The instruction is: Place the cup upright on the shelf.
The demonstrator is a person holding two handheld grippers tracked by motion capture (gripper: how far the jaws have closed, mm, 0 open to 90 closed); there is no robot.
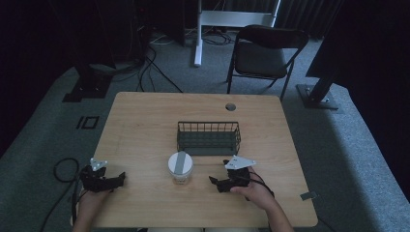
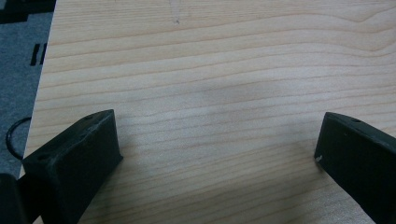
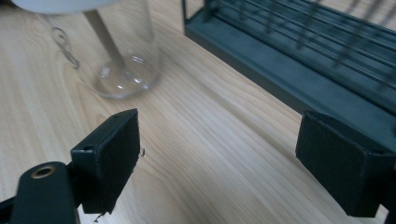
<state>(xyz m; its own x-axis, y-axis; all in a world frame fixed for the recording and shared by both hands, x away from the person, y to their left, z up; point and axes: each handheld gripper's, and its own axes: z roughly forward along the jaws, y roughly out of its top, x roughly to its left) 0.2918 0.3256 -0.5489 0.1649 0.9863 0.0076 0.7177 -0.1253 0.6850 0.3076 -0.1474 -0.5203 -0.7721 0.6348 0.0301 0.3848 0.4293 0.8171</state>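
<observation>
Wooden table (image 1: 145, 125) on grey carpet (image 1: 43, 125)

Light wooden table (image 1: 145, 125), pale grain, rounded corners, round cable hole (image 1: 230, 107) near far edge. Standing on grey carpeted floor (image 1: 348, 145).

On the top — dark wire basket (image 1: 208, 137), rectangular, about centre, long side parallel to near edge. Just in front of it, apart from it — clear glass jar (image 1: 180, 167), upright, white lid with grey strip across. Remaining surface bare wood on left and along far side.
</observation>
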